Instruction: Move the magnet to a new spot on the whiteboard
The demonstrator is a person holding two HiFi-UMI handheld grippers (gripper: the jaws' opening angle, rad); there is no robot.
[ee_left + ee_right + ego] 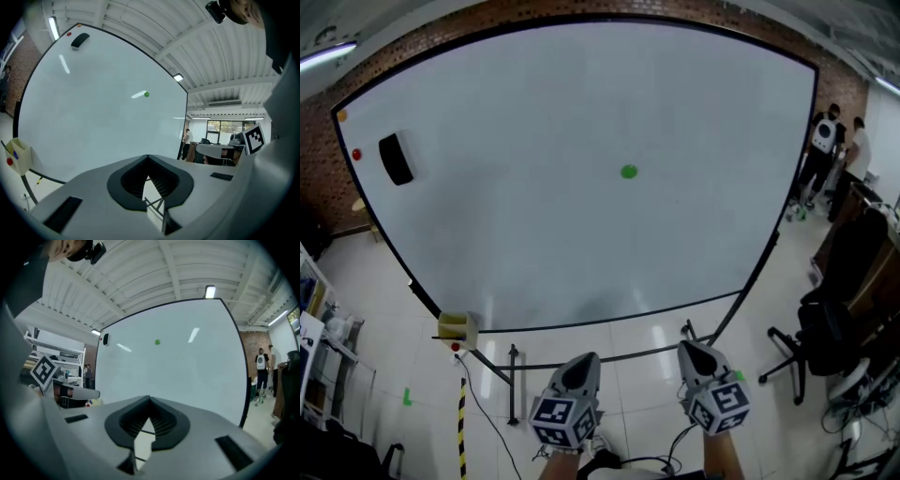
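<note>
facing: whiteboard (534, 244), upright on a stand, filling most of the head view.
magnet: green (628, 172), stuck on the whiteboard a little right of its middle and in its upper half; nothing touches it.
left gripper: (579, 364) held low, below the whiteboard's bottom edge and well apart from the magnet; jaws closed tip to tip, nothing between them.
right gripper: (694, 351) just beside the left gripper, also below the whiteboard's bottom edge; jaws closed together, nothing held.
eraser: black (396, 157), on the whiteboard near its upper left corner.
red disc: (356, 154) on the whiteboard, between the eraser and the left edge.
tray: yellow (457, 328), at the whiteboard's lower left corner.
people: two (834, 150), standing past the whiteboard's right edge.
chair: dark (816, 337), on the floor off the whiteboard's lower right corner.
</note>
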